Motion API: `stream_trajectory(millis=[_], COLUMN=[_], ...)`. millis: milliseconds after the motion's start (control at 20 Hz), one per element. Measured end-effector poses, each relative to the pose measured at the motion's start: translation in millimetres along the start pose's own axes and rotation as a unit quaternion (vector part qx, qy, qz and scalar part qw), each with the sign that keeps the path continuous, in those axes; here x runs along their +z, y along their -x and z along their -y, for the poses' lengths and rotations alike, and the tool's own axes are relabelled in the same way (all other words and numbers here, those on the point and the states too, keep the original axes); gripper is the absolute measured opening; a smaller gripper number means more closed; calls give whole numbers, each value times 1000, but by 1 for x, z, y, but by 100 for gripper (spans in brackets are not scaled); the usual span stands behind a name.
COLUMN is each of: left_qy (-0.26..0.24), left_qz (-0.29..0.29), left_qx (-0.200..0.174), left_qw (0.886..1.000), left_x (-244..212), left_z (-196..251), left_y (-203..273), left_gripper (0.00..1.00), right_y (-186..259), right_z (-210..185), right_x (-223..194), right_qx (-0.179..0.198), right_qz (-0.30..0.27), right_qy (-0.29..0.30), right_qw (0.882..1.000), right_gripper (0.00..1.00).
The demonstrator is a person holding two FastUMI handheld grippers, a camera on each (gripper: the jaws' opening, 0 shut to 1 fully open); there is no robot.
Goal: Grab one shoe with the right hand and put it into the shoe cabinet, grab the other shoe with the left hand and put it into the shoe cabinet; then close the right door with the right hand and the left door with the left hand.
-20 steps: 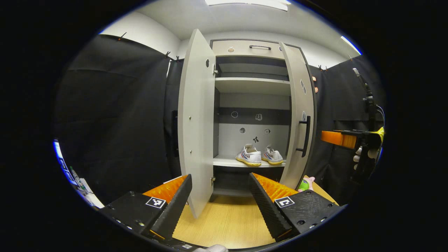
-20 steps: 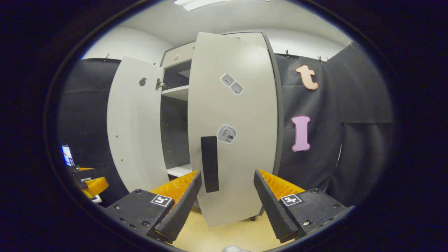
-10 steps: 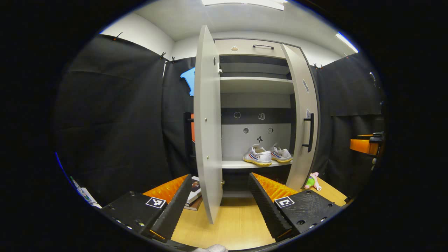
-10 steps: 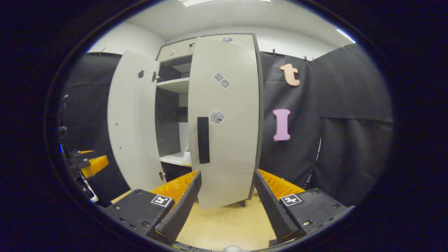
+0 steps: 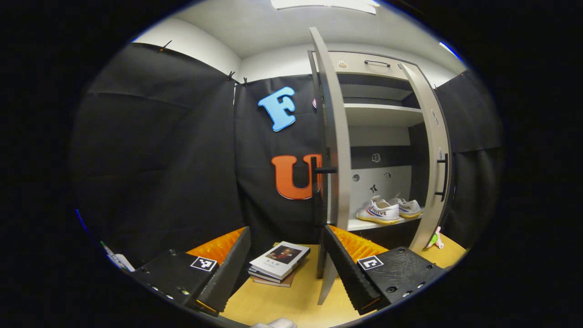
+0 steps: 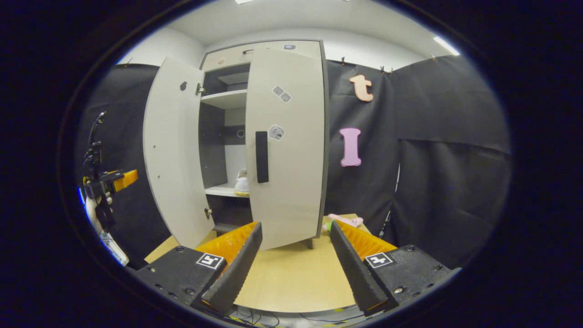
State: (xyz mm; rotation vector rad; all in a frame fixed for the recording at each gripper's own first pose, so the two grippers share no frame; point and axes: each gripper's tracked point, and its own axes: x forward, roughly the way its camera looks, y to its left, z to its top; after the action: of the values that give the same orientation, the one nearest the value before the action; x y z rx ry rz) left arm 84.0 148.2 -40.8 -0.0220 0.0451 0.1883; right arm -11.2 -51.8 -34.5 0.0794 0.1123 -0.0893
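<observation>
We take the shoe cabinet as our landmark. In the left gripper view we see it from its left side: the left door stands wide open, nearly edge-on to us, with its dark handle on the outer face. The right door is swung partly toward the opening. Inside the cabinet, on the lower shelf, two white shoes sit side by side, touching or nearly so. On the floor just left of the cabinet, beside the open left door, lies a small stack of books. The left gripper has its fingers spread apart and empty, with the books between them in the picture.

In the right gripper view we face the cabinet's front. The right gripper likewise shows its fingers apart, holding nothing, well clear of the right door. A pink toy lies on the floor at the cabinet's right foot. Far left of the cabinet, a hand holds the left gripper.
</observation>
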Motion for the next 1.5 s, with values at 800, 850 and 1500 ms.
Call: stream_trajectory(millis=[800,850,1500], left_qy=[-24,-28,0], left_qz=[9,10,4], left_qx=[4,4,-47], left_qw=[1000,1000,999], left_x=[8,9,14], left_z=[-1,3,141], left_y=[-56,-55,-50], left_gripper=[88,87,87], right_y=[21,20,-7], right_z=[21,22,80], right_x=[-13,-14,2], right_qx=[-19,-16,29], right_qz=[-17,-17,-8], right_qy=[-5,-5,2], right_qw=[1000,1000,1000], right_gripper=[94,94,94])
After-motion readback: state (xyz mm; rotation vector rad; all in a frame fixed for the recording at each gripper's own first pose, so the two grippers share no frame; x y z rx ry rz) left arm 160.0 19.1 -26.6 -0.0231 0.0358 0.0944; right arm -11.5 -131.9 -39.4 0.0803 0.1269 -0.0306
